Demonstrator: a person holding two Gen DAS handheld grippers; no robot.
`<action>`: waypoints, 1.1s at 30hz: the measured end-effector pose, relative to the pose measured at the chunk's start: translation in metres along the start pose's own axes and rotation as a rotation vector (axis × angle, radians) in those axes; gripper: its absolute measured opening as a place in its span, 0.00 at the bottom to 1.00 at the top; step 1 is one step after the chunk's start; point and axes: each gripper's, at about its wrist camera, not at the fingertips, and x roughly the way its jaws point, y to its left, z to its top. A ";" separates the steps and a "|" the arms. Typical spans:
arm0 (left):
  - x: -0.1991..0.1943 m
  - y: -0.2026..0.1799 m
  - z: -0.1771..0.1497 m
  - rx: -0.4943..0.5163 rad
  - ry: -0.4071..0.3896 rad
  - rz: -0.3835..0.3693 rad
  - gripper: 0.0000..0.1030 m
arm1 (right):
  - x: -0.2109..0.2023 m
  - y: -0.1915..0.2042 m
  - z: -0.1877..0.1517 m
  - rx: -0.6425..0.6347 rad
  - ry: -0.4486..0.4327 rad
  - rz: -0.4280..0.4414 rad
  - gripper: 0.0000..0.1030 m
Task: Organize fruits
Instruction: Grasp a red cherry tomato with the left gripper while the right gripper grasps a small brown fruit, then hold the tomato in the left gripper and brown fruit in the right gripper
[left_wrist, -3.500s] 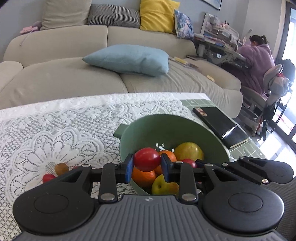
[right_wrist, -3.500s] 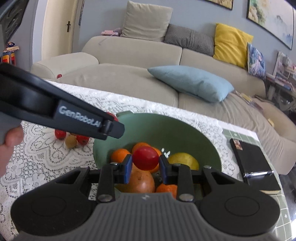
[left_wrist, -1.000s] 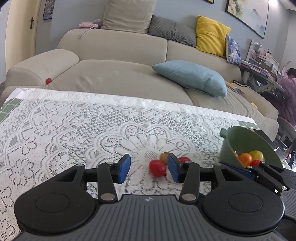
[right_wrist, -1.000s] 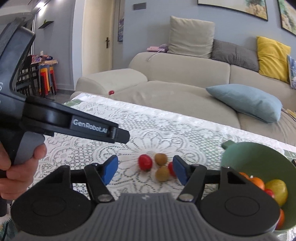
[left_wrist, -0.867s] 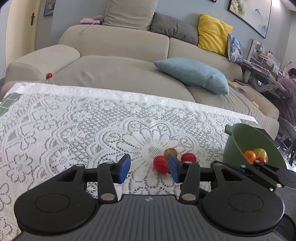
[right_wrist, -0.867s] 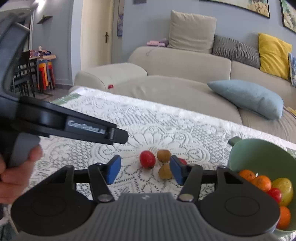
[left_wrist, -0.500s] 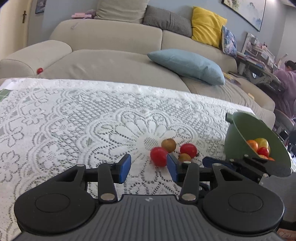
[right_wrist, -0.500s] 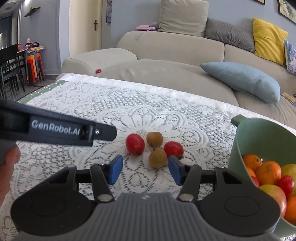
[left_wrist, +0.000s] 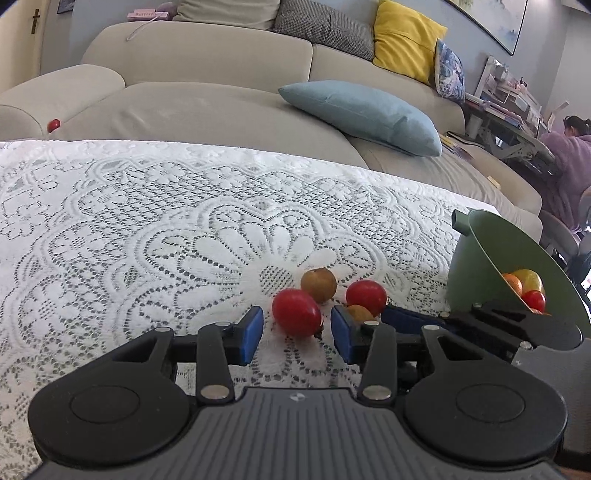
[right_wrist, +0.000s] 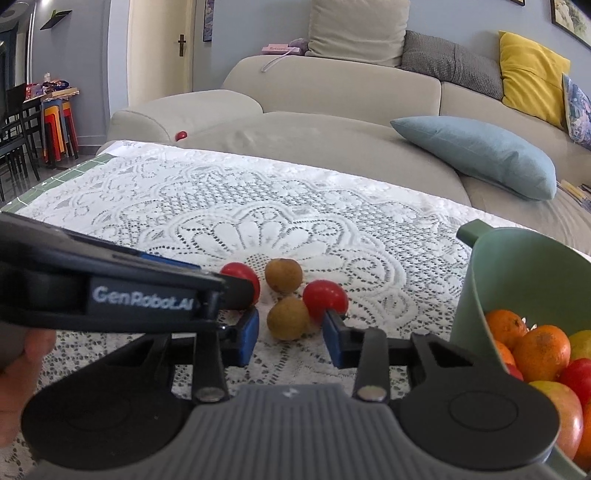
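Two red tomatoes and two brown fruits lie close together on the white lace cloth. My left gripper (left_wrist: 297, 334) is open, its blue pads on either side of the near red tomato (left_wrist: 296, 312), not touching it. The far brown fruit (left_wrist: 318, 284) and the second red tomato (left_wrist: 366, 296) lie just beyond. My right gripper (right_wrist: 290, 336) is open with the near brown fruit (right_wrist: 287, 318) between its pads; the second tomato (right_wrist: 325, 297) lies by the right pad. The green bowl (right_wrist: 517, 266) at the right holds oranges, tomatoes and a yellow fruit.
The left gripper's black body (right_wrist: 110, 291) crosses the right wrist view and partly hides the first tomato. A beige sofa (left_wrist: 192, 85) with a blue pillow (left_wrist: 362, 110) stands behind the table. A small red fruit (left_wrist: 54, 125) lies on the sofa. A person sits at a desk far right.
Both grippers dropped their tomatoes, left the bowl and moved left to the loose fruits. In the last half second both came lower and closer, so their open pads now flank the fruits.
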 end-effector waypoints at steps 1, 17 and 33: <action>0.001 0.000 0.000 -0.003 -0.001 -0.001 0.47 | 0.000 0.000 0.000 -0.001 -0.001 0.000 0.34; 0.010 -0.002 -0.001 -0.022 -0.002 -0.006 0.33 | 0.007 0.006 -0.002 -0.019 0.006 0.002 0.21; -0.029 0.008 -0.012 -0.015 0.071 0.026 0.32 | -0.021 0.004 -0.013 -0.031 0.033 0.037 0.22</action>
